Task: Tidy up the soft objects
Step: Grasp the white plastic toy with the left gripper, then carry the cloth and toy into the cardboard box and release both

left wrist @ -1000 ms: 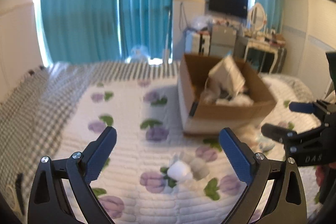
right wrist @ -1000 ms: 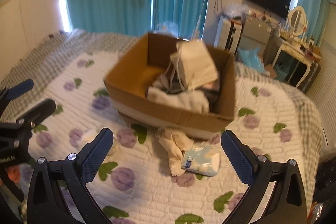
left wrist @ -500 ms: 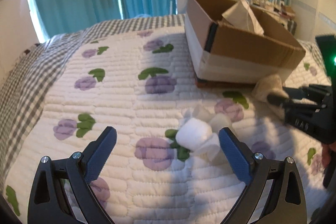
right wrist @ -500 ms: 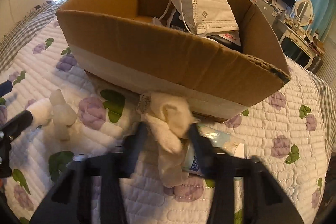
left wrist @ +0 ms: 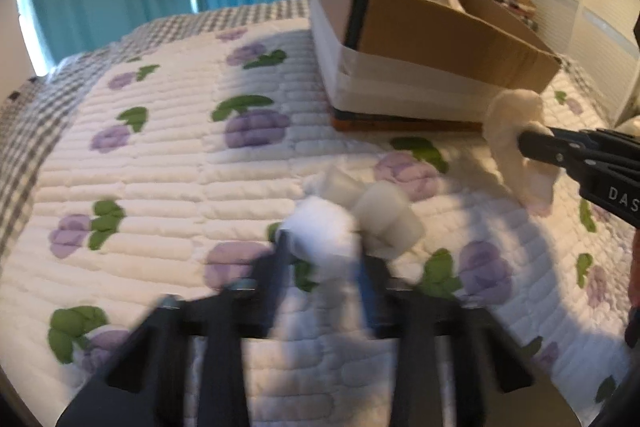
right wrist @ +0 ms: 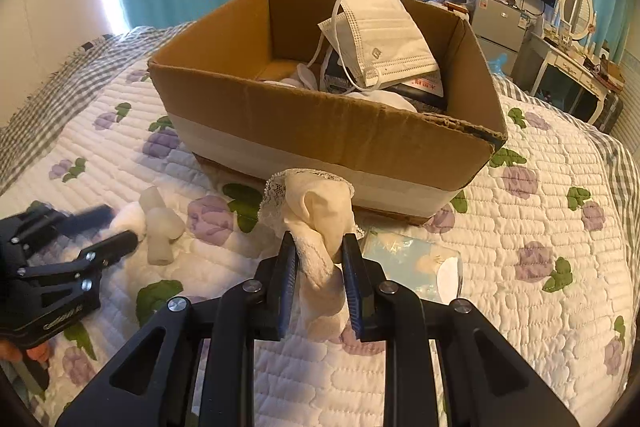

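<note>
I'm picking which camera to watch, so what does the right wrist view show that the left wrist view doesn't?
Only the right wrist view shows the face mask whole atop the box's contents, and the light blue packet on the quilt. Only the left wrist view shows the left gripper closing on the white cotton wad up close. Both show the cardboard box, the cream lace-edged cloth in the right gripper, and the floral quilt.
</note>
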Demonstrator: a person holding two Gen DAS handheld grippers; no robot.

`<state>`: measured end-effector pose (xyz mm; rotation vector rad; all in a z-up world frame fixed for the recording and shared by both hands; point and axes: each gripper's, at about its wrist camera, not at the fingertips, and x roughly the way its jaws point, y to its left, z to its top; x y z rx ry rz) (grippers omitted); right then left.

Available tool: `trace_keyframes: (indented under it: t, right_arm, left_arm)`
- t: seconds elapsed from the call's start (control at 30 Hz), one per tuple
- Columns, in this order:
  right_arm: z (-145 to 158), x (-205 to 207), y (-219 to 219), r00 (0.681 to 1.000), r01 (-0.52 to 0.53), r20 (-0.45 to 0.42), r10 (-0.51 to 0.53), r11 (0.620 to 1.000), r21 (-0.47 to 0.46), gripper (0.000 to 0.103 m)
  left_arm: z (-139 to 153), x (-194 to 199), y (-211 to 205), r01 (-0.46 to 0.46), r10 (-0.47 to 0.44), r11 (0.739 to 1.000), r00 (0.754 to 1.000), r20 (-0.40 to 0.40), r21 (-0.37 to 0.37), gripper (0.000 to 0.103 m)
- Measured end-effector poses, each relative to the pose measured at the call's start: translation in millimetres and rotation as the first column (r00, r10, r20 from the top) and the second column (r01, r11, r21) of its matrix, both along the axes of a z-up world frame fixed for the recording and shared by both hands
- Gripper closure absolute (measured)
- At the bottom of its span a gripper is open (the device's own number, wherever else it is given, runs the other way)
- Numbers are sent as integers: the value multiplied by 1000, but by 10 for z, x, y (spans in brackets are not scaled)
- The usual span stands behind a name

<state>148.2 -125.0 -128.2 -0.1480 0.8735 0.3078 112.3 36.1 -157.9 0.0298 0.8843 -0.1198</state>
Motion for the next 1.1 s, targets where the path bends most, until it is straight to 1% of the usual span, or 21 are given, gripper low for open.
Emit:
trace_keyframes:
  t: [0.03,0.2,0.43,0.5,0.67,0.77,0.9,1.0,1.1]
  right_arm:
    - [23,-31,-24,1000,-1,2,1,1000,1,81]
    - [86,-90,-9,1000,-4,11,3,1000,20,82]
    - [308,-264,-78,999,6,39,-8,998,68,82]
    - [388,-335,-85,999,4,52,-8,997,81,82]
    - [588,-575,-81,997,-8,82,-1,993,114,82]
    - [740,-729,-92,995,-18,102,4,991,135,83]
    - [1030,-916,-134,987,-22,159,-1,989,143,83]
    - [1275,-1010,-200,978,-23,208,-9,988,150,83]
    - [1500,-1045,-263,968,-23,249,-16,988,154,83]
  left_arm:
    - [0,-2,-6,11,-11,1000,1000,-4,-12,84]
    - [84,-66,23,19,-19,999,1000,12,-50,87]
    - [314,-303,94,-42,46,997,997,55,-59,88]
    - [389,-405,106,-51,56,996,996,66,-71,88]
    - [631,-570,82,-60,67,996,992,103,-69,88]
    - [819,-681,24,-53,63,996,988,140,-70,88]
    - [1106,-793,-105,-27,38,998,979,199,-59,88]
    - [1353,-858,-220,-17,25,999,962,271,-31,88]
    - [1565,-840,-288,2,10,999,947,322,-39,88]
